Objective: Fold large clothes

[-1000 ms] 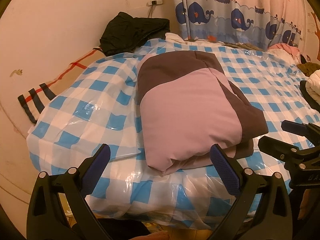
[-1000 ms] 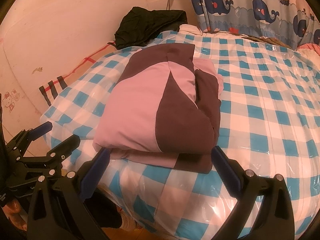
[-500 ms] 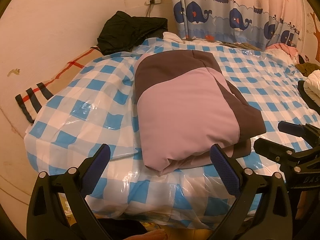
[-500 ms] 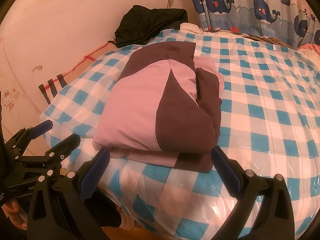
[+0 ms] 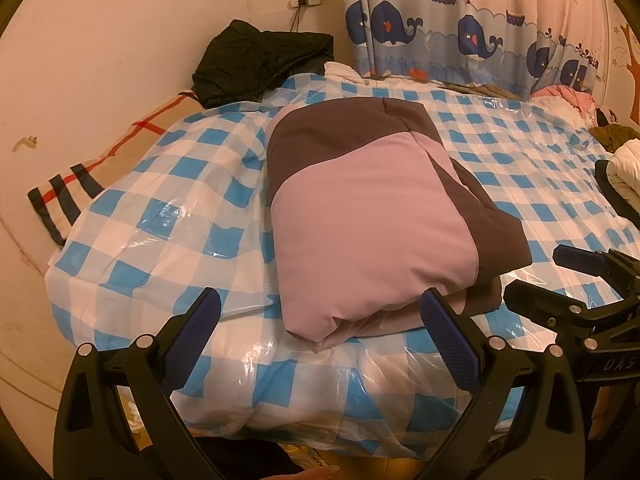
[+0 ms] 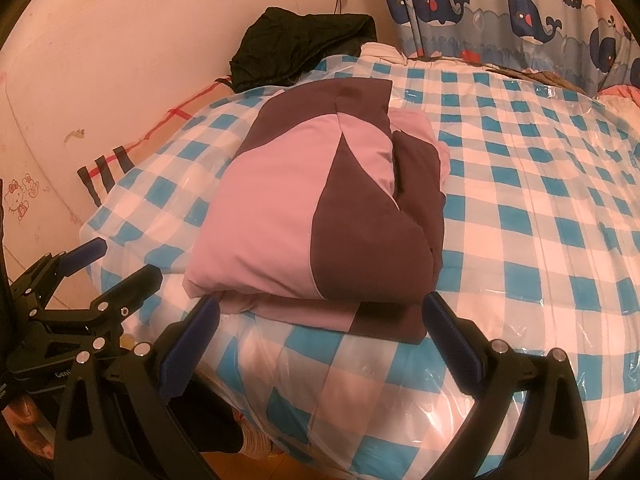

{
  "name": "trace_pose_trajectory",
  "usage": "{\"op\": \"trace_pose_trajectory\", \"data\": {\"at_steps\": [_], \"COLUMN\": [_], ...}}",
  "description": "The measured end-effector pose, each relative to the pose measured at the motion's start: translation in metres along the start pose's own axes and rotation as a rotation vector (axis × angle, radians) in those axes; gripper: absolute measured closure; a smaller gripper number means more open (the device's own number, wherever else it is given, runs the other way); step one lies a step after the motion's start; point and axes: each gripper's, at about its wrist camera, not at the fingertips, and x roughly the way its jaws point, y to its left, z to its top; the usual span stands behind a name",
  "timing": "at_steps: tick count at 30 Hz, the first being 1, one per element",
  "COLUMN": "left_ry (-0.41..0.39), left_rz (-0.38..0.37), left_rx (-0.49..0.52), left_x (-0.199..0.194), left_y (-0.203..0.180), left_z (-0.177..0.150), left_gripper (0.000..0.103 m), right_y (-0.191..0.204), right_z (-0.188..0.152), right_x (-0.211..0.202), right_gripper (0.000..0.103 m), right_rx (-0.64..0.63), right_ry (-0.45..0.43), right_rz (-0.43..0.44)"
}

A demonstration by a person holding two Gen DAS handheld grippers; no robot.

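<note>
A pink and dark brown padded jacket (image 5: 372,216) lies folded into a thick block on the blue-and-white checked bed cover (image 5: 160,216); it also shows in the right wrist view (image 6: 320,216). My left gripper (image 5: 320,320) is open and empty, held just short of the jacket's near edge. My right gripper (image 6: 320,320) is open and empty, also just before the near edge. Each gripper shows at the side of the other's view, the right one (image 5: 560,276) and the left one (image 6: 120,264).
A black garment (image 5: 260,60) is heaped at the bed's far left corner by the wall. A striped pillow (image 5: 92,172) lies along the left wall. More clothes (image 5: 620,160) sit at the right edge. A whale curtain (image 5: 460,28) hangs behind.
Both grippers have drawn back and down a little from the jacket. The jacket has not moved, and both grippers stay open.
</note>
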Motion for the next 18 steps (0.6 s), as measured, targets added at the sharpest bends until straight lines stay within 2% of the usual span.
{"op": "trace_pose_trajectory", "data": {"at_steps": [18], "left_ry": [0.003], "left_rz": [-0.003], "left_rx": [0.000], "left_x": [0.001], "left_y": [-0.003], "left_z": [0.000], "left_gripper": [0.007], "right_y": [0.002], "right_z": [-0.009], "right_x": [0.005], "right_gripper": [0.007], "right_rx": [0.001], "right_ry": [0.012], "right_rz": [0.000]}}
